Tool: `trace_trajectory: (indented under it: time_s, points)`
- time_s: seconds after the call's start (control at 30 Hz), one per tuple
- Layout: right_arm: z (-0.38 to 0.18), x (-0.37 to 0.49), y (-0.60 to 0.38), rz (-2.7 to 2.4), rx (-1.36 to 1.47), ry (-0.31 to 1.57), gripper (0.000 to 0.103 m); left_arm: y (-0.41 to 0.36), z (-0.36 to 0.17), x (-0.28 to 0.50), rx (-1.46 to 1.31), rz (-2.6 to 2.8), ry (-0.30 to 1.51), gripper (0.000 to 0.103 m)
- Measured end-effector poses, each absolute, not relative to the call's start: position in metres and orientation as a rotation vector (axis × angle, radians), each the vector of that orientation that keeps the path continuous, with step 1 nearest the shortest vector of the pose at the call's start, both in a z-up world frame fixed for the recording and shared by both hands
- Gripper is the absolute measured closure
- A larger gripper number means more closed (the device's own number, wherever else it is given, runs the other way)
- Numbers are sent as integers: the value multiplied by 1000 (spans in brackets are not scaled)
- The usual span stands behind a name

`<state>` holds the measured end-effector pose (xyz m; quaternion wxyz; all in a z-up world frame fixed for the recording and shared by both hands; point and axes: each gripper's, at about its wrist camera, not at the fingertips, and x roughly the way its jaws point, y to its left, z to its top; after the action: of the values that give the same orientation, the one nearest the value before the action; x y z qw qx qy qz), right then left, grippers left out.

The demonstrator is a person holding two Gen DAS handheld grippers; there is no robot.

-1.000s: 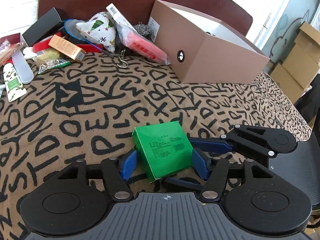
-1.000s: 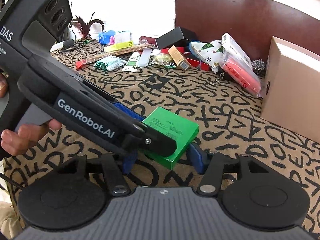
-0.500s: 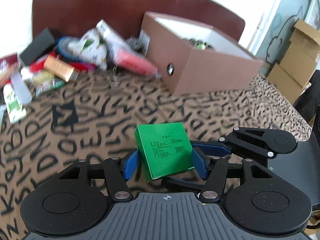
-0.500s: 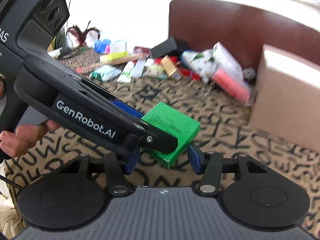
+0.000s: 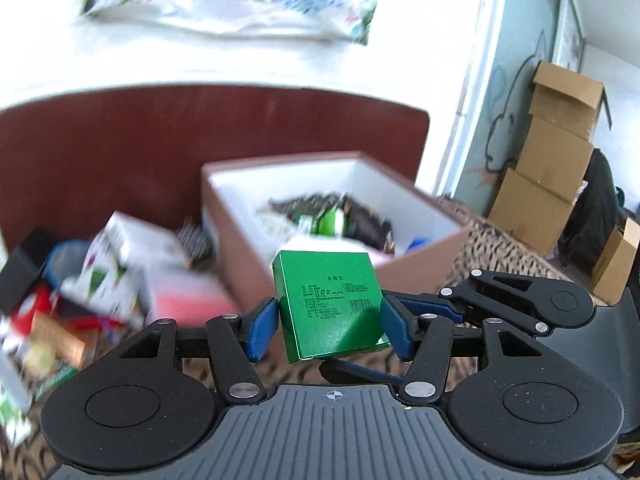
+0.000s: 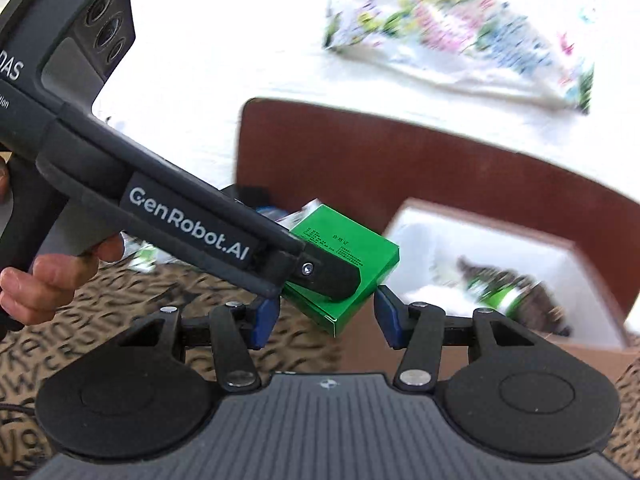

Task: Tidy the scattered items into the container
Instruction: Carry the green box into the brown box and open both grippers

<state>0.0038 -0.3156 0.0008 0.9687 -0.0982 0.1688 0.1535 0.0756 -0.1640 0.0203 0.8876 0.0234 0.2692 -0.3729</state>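
Left gripper: your left gripper (image 5: 328, 330) is clamped on the green box (image 5: 332, 304), one blue pad on each side face; its jaws have just been closing.
Right gripper: your right gripper (image 6: 324, 318) has the same box between its pads and has also just been closing. One pad is hidden behind the other tool, so you cannot tell whether it presses.
Where the box is: in the air, clear of the cloth, in front of the container (image 5: 424, 258) and not yet over its opening.
Risk, twist: with two tools on one small box, any mismatch between your hands could turn it out of the pads.
Risk, drop: let go now and it likely lands on the cloth or hits the near wall.
Risk, fit: the container already holds packets, so the box may perch on top rather than settle.
Risk, clash: the tools sit very close and could knock each other.
Surface: a tan tablecloth (image 5: 492, 248) with black lettering; a pile of loose items (image 5: 120, 280) waits left of the container.
Room: a dark red chair back (image 5: 160, 140) behind, stacked cartons (image 5: 552, 184) by a pale wall. The background is blurred.
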Motion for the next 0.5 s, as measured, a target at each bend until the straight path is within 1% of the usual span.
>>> trace_trajectory:
  time_s: [0.2, 0.5]
  points:
    - [11, 32, -357, 241, -190, 308, 46, -206, 34, 116, 1, -846, 570, 34]
    - [2, 63, -422, 141, -156, 342, 48, -293, 25, 169, 12, -929, 638, 34]
